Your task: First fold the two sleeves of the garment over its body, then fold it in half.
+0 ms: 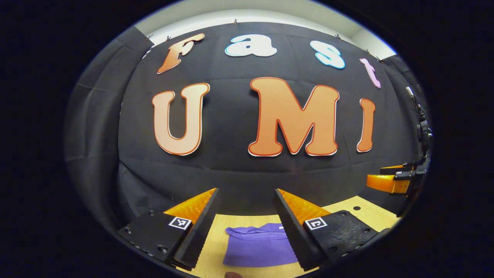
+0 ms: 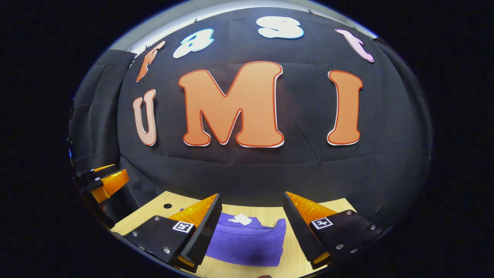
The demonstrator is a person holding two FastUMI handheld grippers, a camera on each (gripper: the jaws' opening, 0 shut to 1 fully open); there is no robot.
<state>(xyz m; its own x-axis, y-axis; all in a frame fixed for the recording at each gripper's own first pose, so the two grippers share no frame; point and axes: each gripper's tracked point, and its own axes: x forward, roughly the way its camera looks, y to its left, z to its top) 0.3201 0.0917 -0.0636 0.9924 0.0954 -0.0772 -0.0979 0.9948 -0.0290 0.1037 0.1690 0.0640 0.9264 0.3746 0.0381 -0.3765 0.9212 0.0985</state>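
A purple garment (image 1: 256, 247) lies folded into a compact rectangle on the wooden table (image 1: 370, 214). In the left gripper view my left gripper (image 1: 247, 191) hangs above it, open, nothing between its fingers. The right gripper (image 1: 389, 181) shows at the far right edge of that view, raised above the table. In the right gripper view the same purple garment (image 2: 249, 241) lies below, a white tag (image 2: 241, 219) at its far edge. My right gripper (image 2: 252, 195) is open and empty above it. The left gripper (image 2: 104, 179) shows at the far left, lifted off the table.
The light wooden table (image 2: 332, 210) ends at the black cloth wall close behind the garment. A small round hole (image 2: 167, 205) sits in the tabletop at the left. A dark stand (image 1: 422, 127) rises at the right edge of the left gripper view.
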